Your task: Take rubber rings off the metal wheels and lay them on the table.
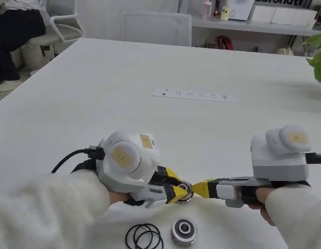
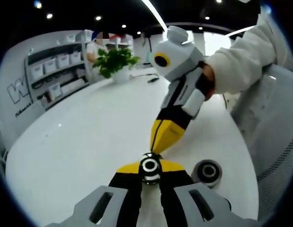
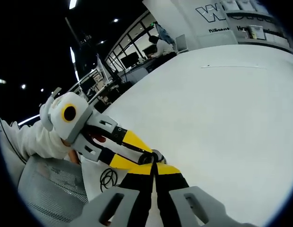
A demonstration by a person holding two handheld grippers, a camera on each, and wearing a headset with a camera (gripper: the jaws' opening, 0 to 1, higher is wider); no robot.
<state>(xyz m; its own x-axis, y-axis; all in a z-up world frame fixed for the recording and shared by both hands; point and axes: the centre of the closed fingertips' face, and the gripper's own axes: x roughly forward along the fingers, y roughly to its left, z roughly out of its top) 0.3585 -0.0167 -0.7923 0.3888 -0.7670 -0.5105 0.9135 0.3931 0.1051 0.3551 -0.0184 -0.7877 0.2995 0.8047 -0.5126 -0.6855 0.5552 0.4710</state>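
Metal wheel point(image 2: 150, 166) sits clamped between the left gripper's point(image 1: 178, 192) jaws. Opposite, the right gripper point(image 2: 158, 147) touches its rim, jaws drawn narrow; whether they pinch a ring cannot be told. Near the left gripper, on the person's side, a second wheel point(image 1: 184, 231) and loose black rubber rings point(image 1: 144, 237) lie on the white table point(image 1: 150, 67).

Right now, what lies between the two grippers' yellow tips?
A small round silver metal wheel, clamped in the left gripper's jaws, the right gripper's tip against it; clearest in the left gripper view.
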